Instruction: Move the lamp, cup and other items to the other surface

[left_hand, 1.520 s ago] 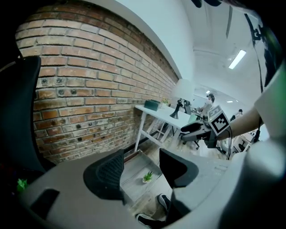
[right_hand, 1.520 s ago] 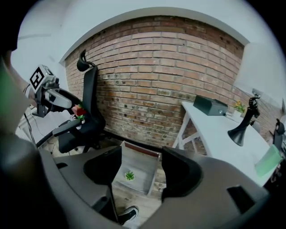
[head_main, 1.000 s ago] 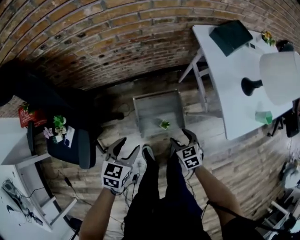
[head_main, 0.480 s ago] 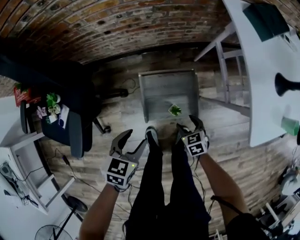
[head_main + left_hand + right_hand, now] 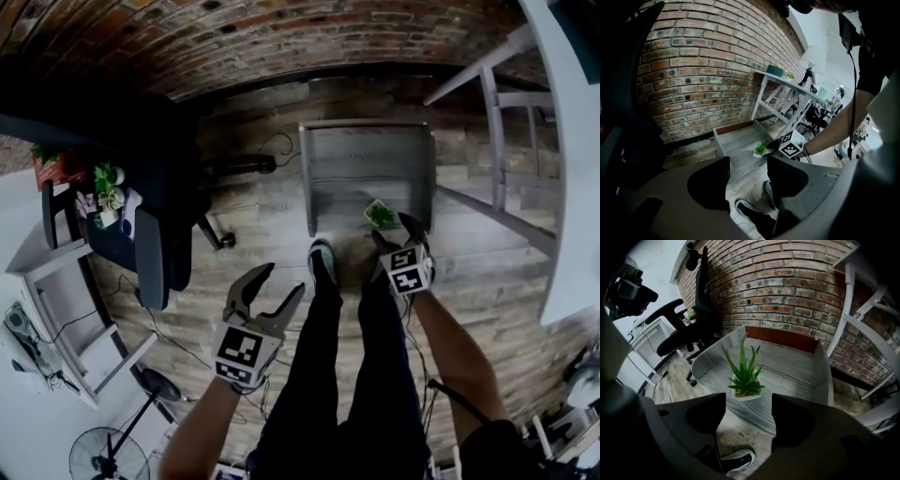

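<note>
The small green spiky plant in a white square pot (image 5: 745, 376) stands on the near part of a low grey wood-grain tray (image 5: 366, 159) that sits on the plank floor by the brick wall. From the head view only a patch of its leaves shows, just beside the right gripper (image 5: 394, 232). From the left gripper view, the pot's far side is covered by that gripper's marker cube.

The white table (image 5: 572, 187) is cut off by the head view's right edge, so its top is out of sight. The small coloured things on the black office chair (image 5: 150, 234) are too small to make out. The person's dark trouser legs hide the floor between the two grippers.

The right forearm reaches out to the tray's front edge with its gripper tipped steeply down. Its jaws have just been opening and stand wide, with nothing between the pads – the pot sits just beyond the tips. The left gripper (image 5: 281, 279) hangs over bare floor beside the left leg, angled down, its jaws spread and empty – a grey shoe (image 5: 322, 261) shows past them.
</note>
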`<state>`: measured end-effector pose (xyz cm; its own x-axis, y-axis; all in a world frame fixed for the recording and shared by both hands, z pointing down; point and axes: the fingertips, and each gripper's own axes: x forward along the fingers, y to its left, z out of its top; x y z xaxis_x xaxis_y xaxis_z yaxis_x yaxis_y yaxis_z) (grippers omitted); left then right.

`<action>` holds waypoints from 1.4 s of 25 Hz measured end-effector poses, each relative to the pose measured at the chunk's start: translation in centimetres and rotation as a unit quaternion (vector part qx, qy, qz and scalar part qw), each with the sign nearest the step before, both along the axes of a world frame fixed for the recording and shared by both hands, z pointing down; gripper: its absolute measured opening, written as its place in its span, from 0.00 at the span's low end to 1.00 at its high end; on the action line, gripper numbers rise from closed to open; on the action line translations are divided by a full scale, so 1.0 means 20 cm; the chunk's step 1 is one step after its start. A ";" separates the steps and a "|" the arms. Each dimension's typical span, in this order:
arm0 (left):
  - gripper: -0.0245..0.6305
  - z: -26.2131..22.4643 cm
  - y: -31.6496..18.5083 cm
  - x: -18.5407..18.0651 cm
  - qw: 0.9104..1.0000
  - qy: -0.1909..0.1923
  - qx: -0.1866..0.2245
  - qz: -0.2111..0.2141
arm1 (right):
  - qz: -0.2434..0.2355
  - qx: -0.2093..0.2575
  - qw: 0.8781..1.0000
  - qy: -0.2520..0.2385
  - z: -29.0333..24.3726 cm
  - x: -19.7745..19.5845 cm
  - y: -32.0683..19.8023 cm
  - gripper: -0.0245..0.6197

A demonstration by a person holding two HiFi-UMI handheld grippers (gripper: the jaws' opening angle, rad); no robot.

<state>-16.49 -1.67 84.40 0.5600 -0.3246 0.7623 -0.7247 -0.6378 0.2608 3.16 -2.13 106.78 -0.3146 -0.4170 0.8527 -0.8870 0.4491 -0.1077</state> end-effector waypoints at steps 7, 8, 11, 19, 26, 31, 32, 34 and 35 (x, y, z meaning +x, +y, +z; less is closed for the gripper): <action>0.41 0.15 0.05 0.01 1.000 -0.010 -0.021 0.006 | -0.020 0.013 1.000 -0.018 0.15 -0.06 -0.07 0.57; 0.41 0.16 0.05 0.02 1.000 -0.010 -0.021 0.008 | -0.031 0.017 0.999 -0.015 0.17 -0.07 -0.08 0.57; 0.41 0.17 0.04 0.05 1.000 -0.008 -0.020 0.010 | -0.057 0.027 0.998 -0.003 0.19 -0.09 -0.11 0.49; 0.41 0.09 -0.01 0.11 1.000 -0.005 -0.011 0.017 | -0.051 0.020 0.998 -0.012 0.05 -0.09 -0.07 0.44; 0.41 -0.28 -0.04 0.19 1.000 0.010 0.006 0.024 | -0.044 0.020 0.998 -0.029 -0.46 -0.08 0.01 0.44; 0.41 -0.53 -0.11 0.28 0.998 0.033 0.037 0.048 | -0.018 0.060 0.998 -0.031 -0.88 0.01 -0.06 0.44; 0.41 -0.58 -0.09 0.29 0.997 0.034 0.039 0.051 | -0.013 0.062 0.997 -0.032 -0.96 0.01 -0.05 0.44; 0.41 -0.67 -0.07 0.30 0.997 0.035 0.044 0.058 | -0.004 0.066 0.997 -0.035 -1.12 0.02 -0.03 0.44; 0.41 -0.72 -0.06 0.30 0.996 0.036 0.045 0.061 | 0.002 0.066 0.997 -0.037 -1.19 0.02 -0.02 0.44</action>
